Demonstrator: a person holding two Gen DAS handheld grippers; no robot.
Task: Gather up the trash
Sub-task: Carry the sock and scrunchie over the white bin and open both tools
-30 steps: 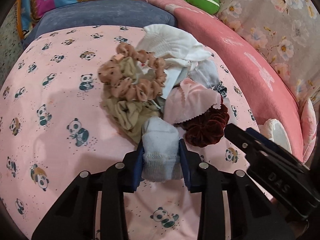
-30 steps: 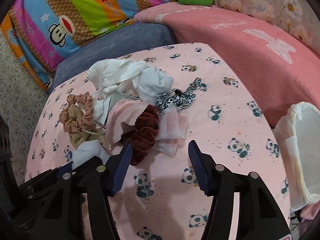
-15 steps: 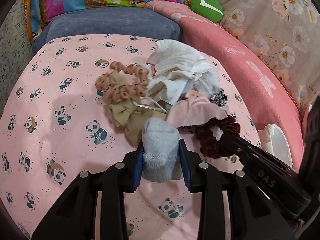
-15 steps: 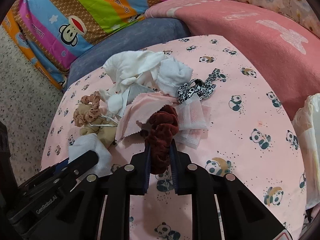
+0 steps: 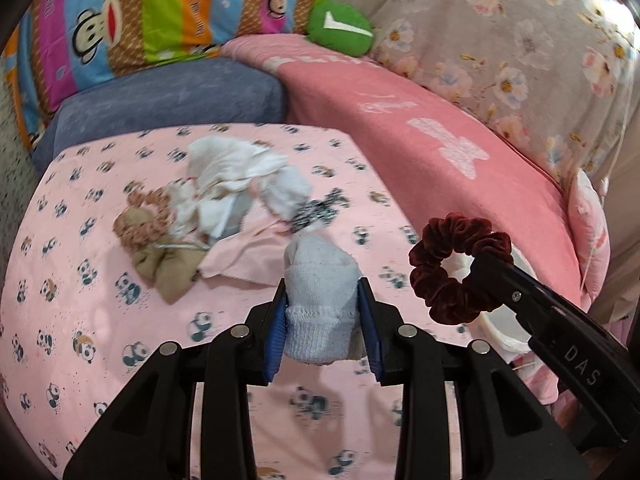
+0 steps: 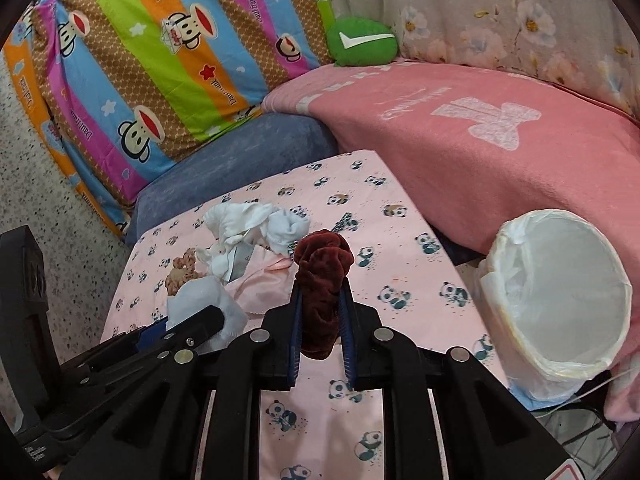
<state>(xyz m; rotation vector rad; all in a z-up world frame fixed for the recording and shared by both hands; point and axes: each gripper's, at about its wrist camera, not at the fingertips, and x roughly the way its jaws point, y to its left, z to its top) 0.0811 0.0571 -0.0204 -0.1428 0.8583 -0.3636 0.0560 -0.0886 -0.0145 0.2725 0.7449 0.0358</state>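
My left gripper is shut on a pale grey sock, held clear above the panda-print sheet. My right gripper is shut on a dark red velvet scrunchie, also lifted off the sheet; in the left wrist view the scrunchie hangs from the right gripper's tips. A pile of cloth scraps stays on the sheet: white rags, a pink cloth, a beige piece, a tan scrunchie and a black-and-white band. A white-lined bin stands open at the right.
A blue cushion and a striped monkey-print pillow lie behind the sheet. A pink blanket covers the right side, with a green plush at its far end. Speckled floor shows at the left.
The right gripper closed on the dark red scrunchie and lifted it off the pile. Both grippers rose and drew back from the pile, the left still holding the sock.
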